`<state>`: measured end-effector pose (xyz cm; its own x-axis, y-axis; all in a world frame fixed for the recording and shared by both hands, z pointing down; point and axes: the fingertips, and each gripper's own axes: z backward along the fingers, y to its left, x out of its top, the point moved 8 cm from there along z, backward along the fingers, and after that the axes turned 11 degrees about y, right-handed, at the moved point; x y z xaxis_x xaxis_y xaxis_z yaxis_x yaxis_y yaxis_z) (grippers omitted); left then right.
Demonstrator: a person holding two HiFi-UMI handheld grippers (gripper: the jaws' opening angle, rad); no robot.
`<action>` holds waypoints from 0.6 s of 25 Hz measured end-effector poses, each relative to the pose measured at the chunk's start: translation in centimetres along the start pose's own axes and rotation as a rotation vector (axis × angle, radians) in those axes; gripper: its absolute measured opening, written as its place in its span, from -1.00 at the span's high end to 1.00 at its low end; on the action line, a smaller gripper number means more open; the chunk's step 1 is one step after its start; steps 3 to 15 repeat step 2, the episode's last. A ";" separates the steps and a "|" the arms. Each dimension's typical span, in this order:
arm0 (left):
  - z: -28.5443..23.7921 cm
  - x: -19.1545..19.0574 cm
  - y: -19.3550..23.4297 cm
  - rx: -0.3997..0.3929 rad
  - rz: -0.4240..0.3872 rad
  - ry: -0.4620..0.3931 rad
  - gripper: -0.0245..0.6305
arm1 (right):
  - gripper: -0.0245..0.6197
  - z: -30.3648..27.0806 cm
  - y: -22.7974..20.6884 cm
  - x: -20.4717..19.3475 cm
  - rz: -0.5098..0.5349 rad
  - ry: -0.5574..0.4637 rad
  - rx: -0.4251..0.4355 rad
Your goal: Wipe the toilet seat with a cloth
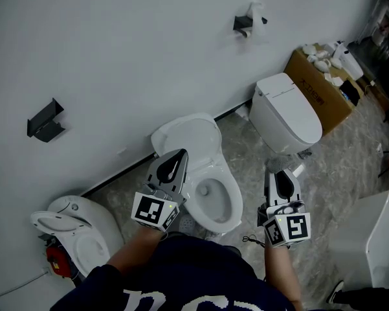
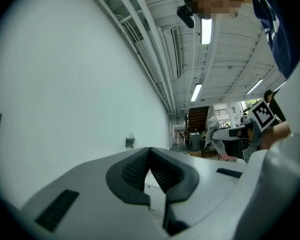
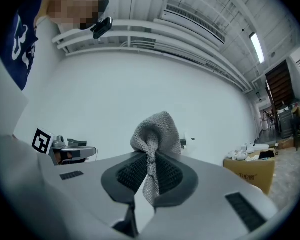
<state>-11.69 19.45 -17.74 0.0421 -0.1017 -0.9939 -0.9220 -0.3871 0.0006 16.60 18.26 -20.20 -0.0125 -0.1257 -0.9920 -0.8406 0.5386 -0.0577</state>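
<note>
A white toilet [image 1: 228,207] stands open in the middle of the head view, its lid [image 1: 188,137] raised toward the wall. My left gripper [image 1: 175,157] hovers over the bowl's left side; its jaws [image 2: 150,156] are shut with nothing between them. My right gripper [image 1: 282,175] is to the right of the bowl, apart from it. It is shut [image 3: 149,160] on a grey knitted cloth [image 3: 157,129], which bunches up above the pads. The left gripper view also shows the cloth [image 2: 215,132] in the right gripper.
A second toilet [image 1: 287,113] with its lid down stands at the right, beside a cardboard box [image 1: 320,89] of white items. A third toilet [image 1: 77,229] sits at the lower left. Two black brackets [image 1: 45,120] [image 1: 244,23] hang on the white wall. A white cabinet [image 1: 372,241] is at far right.
</note>
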 end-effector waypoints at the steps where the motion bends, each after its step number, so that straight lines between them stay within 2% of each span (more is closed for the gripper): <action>1: 0.1 0.0 0.0 0.002 0.001 0.000 0.89 | 0.77 0.0 0.0 0.1 -0.002 -0.001 0.003; 15: 0.1 0.0 0.1 0.004 0.003 -0.001 0.89 | 0.77 -0.1 0.1 0.2 -0.005 -0.002 0.007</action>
